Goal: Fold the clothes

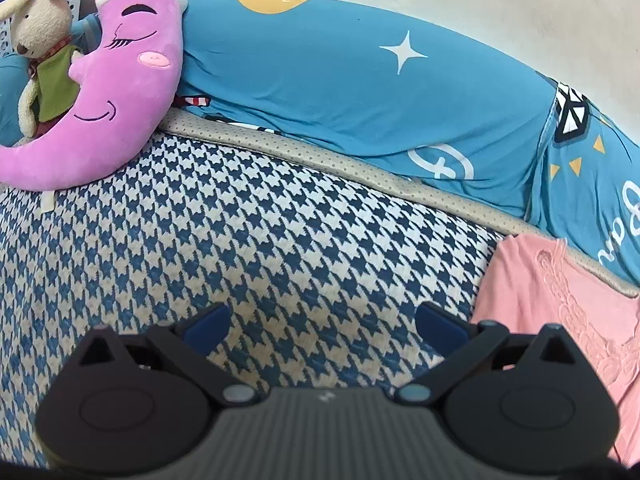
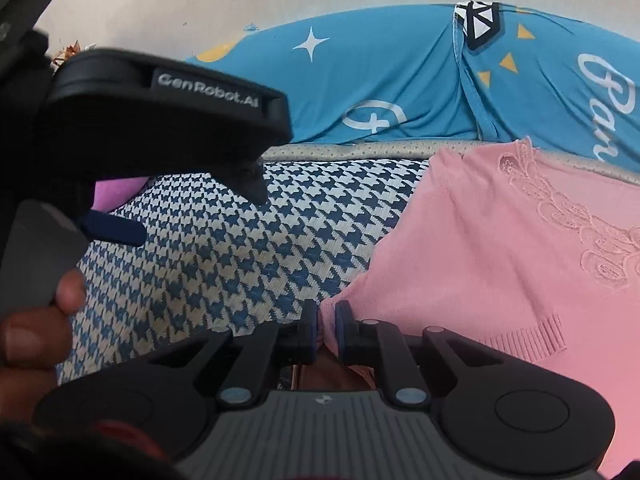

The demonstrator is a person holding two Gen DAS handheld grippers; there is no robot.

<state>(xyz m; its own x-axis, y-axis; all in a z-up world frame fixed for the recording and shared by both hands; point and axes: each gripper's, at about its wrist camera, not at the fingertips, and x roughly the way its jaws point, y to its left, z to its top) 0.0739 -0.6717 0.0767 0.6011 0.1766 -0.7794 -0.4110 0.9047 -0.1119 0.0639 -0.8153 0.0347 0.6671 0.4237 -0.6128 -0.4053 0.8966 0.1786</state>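
Your right tool (image 2: 327, 322) pinches the pink sweater's (image 2: 500, 248) corner on the bed (image 2: 208, 264); your left tool (image 1: 322, 320) hangs wide open over bare mat

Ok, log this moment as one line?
right gripper: shut on pink garment edge | left gripper: open, empty, over houndstooth mat

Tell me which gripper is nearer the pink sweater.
Right. The right gripper is pinching the pink sweater at its edge; the left gripper hangs open over the houndstooth mat, beside the sweater without touching it.
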